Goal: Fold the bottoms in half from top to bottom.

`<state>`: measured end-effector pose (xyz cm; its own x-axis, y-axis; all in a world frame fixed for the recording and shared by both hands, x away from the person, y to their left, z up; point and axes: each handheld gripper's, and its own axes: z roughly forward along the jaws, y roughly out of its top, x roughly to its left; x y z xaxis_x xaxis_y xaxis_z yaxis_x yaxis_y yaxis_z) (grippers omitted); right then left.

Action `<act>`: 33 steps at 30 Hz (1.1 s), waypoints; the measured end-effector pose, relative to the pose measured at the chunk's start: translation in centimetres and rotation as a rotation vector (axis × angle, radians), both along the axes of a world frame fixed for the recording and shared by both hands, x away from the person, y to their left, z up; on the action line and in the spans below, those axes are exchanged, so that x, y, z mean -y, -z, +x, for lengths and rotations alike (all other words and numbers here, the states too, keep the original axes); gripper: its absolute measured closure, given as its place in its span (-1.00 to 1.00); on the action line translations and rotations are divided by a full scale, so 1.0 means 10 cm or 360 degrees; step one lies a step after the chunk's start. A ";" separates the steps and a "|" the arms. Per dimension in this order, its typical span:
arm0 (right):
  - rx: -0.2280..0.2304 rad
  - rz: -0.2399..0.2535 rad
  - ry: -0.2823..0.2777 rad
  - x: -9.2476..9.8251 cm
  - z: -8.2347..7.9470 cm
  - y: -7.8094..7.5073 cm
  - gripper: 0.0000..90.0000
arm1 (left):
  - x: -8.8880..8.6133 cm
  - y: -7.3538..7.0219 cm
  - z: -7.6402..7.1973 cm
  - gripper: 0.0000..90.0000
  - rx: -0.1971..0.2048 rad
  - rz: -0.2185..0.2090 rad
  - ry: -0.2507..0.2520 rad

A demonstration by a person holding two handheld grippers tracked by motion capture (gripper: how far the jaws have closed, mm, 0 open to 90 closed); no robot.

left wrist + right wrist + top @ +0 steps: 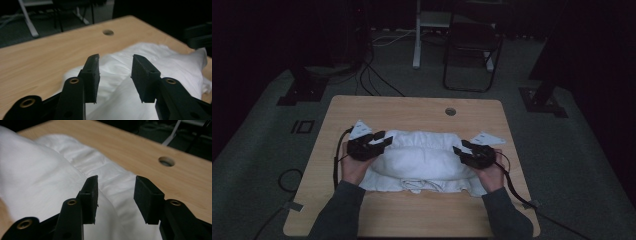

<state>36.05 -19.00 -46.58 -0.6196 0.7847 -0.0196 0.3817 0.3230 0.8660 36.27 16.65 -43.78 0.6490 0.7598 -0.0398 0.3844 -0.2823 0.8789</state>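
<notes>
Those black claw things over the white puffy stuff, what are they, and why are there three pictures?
They are grabbing tools, not robot hands. A person holds one in each hand: the left gripper and the right gripper. The big picture comes from a camera up high, looking down on the light wooden table. The other two come from little cameras riding on each tool, so you look along its two black jaws. On the table lies a soft white cloth bundle, puffy like a pillow. Both tools are at its ends with jaws open, cloth showing between them. Nothing is pinched or lifted.
</notes>
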 end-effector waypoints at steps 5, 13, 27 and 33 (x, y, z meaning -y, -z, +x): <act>-0.0165 -0.0032 0.0014 -0.18 0.15 0.29 0.29 | 0.26 0.45 0.08 0.39 -0.0218 0.0172 0.0085; -0.0256 -0.0189 0.0025 -0.09 -0.24 0.65 0.46 | 0.10 0.91 -0.27 0.38 -0.0292 0.0184 0.0076; -0.0257 -0.0119 0.0135 0.06 -0.38 0.97 0.48 | -0.07 1.19 -0.39 0.38 -0.0320 0.0156 -0.0028; -0.0254 -0.0085 0.0125 0.08 -0.38 0.99 0.48 | -0.10 1.15 -0.40 0.31 -0.0328 0.0066 -0.0039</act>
<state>32.27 -19.82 -56.50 -0.5551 0.8312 0.0308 0.5387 0.3310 0.7748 32.31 17.64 -55.28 0.6114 0.7792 -0.1382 0.5622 -0.3049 0.7687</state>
